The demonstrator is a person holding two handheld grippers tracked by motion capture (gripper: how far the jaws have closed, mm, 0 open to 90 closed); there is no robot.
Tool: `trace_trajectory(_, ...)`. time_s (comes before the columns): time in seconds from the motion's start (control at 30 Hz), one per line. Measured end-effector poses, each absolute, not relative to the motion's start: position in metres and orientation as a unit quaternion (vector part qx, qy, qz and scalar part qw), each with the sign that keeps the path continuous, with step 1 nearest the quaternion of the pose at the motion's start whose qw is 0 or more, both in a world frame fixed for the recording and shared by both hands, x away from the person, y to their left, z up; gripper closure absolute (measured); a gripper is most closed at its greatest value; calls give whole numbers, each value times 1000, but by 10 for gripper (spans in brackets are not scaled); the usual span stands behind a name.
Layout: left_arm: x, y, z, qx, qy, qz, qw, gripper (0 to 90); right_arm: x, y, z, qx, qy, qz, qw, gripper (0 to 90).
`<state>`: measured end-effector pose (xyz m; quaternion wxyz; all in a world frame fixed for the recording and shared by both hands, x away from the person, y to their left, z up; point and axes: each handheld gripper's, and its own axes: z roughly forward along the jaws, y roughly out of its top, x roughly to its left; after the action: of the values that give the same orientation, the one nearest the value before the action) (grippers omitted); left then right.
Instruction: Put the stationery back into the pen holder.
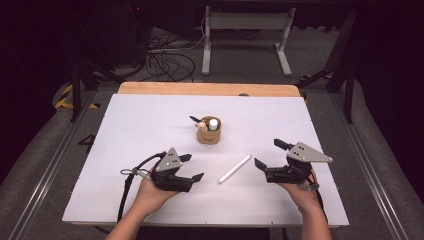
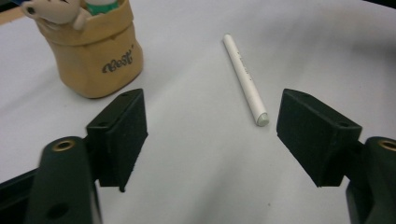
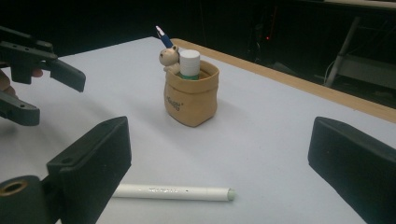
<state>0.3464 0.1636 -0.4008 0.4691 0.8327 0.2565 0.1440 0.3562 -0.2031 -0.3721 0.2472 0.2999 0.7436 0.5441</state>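
A white pen [image 1: 234, 169] lies flat on the white table between my two grippers; it also shows as the pen [image 2: 244, 80] and the pen [image 3: 173, 192]. Behind it stands a tan pouch [image 1: 208, 133] [image 2: 95, 56] [image 3: 190, 95] holding a white-capped tube, a small bear figure and a blue pen. My left gripper [image 1: 191, 167] [image 2: 210, 135] is open, left of the pen, with nothing between its jaws. My right gripper [image 1: 270, 153] [image 3: 219, 154] is open too, right of the pen, and holds nothing.
The white table sheet [image 1: 150, 125] ends at a wooden strip [image 1: 210, 89] along the far side. Beyond it are a white stand's legs [image 1: 245, 42] and a tangle of black cables [image 1: 167, 62] on the floor. The left gripper shows in the right gripper view as the left gripper [image 3: 32, 79].
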Motion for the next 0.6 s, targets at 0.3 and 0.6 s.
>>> trace_trajectory(0.3,357,124,-396,845,257,138,448,284,353,-210,-367,304,736,546,260,69)
trace_trajectory(0.6,373,85,-391,845,260,118,452,333,351,-212,-363,302,732,549,268,75)
